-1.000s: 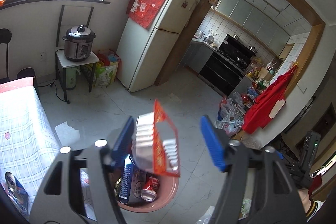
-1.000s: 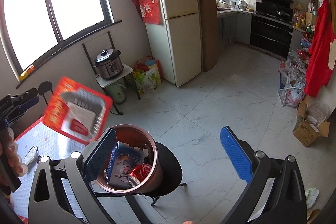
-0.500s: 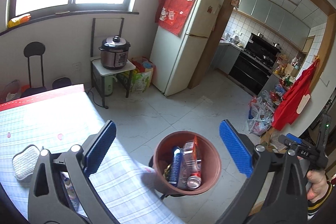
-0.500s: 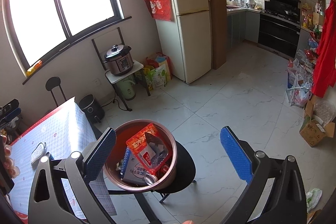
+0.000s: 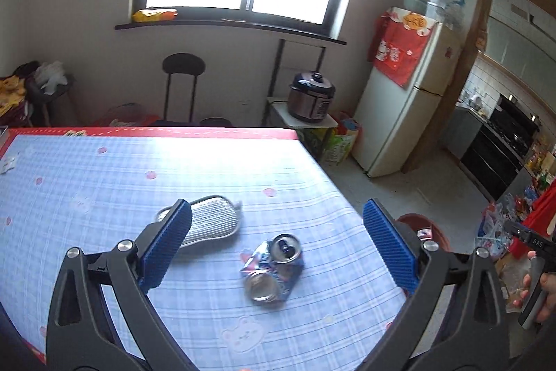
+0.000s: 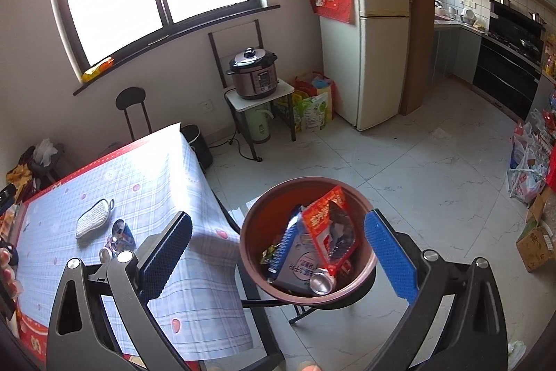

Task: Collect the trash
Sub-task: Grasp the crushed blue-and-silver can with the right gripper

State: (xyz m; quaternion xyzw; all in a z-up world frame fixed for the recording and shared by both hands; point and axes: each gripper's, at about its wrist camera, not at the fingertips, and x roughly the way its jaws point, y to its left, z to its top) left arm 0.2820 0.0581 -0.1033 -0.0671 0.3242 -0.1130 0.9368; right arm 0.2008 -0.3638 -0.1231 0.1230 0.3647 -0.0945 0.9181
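Left wrist: left gripper point(image 5: 276, 246) open, empty, above crushed can point(image 5: 272, 266) on table point(image 5: 104, 176). Right gripper point(image 6: 278, 252) open over bin point(image 6: 250, 252). Risk, imo: slick bent can slips w/ off-centre pinch.

Two squashed cans point(image 5: 272, 266) lie side by side on the blue checked cloth, their round silver ends facing up. The brown bin point(image 6: 305, 239) stands off the table's edge. Inside it a red wrapper point(image 6: 330, 228) leans on a blue box point(image 6: 295, 263), with a silver can point(image 6: 321, 282) at the bottom.
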